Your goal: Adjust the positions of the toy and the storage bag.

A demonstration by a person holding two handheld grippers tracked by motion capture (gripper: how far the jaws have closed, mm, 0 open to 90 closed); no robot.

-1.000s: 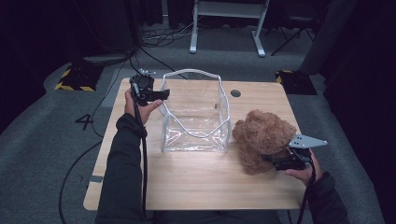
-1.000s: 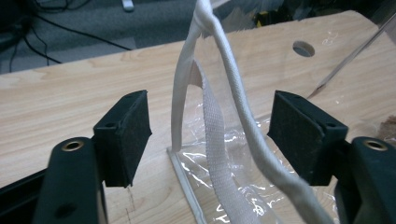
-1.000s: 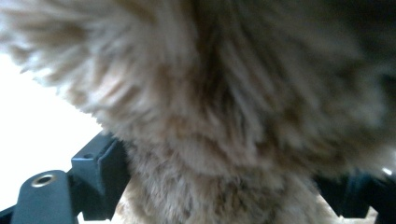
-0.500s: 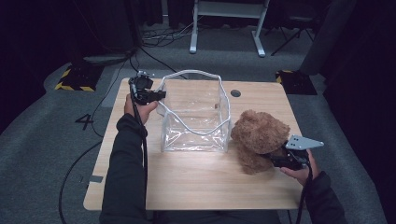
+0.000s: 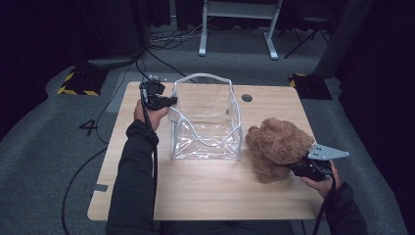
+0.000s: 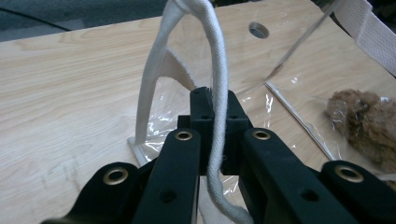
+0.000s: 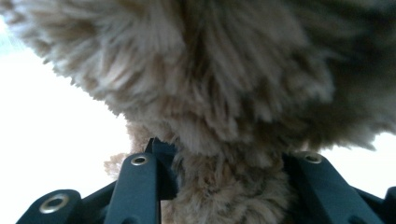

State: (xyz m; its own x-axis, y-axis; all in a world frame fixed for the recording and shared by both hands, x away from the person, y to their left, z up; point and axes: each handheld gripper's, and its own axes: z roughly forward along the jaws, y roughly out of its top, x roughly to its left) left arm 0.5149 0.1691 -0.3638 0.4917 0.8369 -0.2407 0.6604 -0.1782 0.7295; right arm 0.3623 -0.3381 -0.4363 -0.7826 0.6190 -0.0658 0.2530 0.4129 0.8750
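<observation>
A clear plastic bag with white trim stands open in the middle of the wooden table. My left gripper is at the bag's far left corner, shut on its white strap handle, which runs up between the jaws. A brown teddy bear rests on the table just right of the bag. My right gripper is shut on the bear's lower right side, with brown fur pressed between the jaws. Through the bag's clear wall the bear also shows in the left gripper view.
A round cable hole sits in the table behind the bag. Cables trail over the grey floor at the back, near a white desk frame. Yellow-and-black striped blocks lie on the floor beside the table's far corners.
The bear and my right gripper shifted a little left, then back right. My left gripper has stayed at the bag's handle, and the bag's rim flexed slightly.
</observation>
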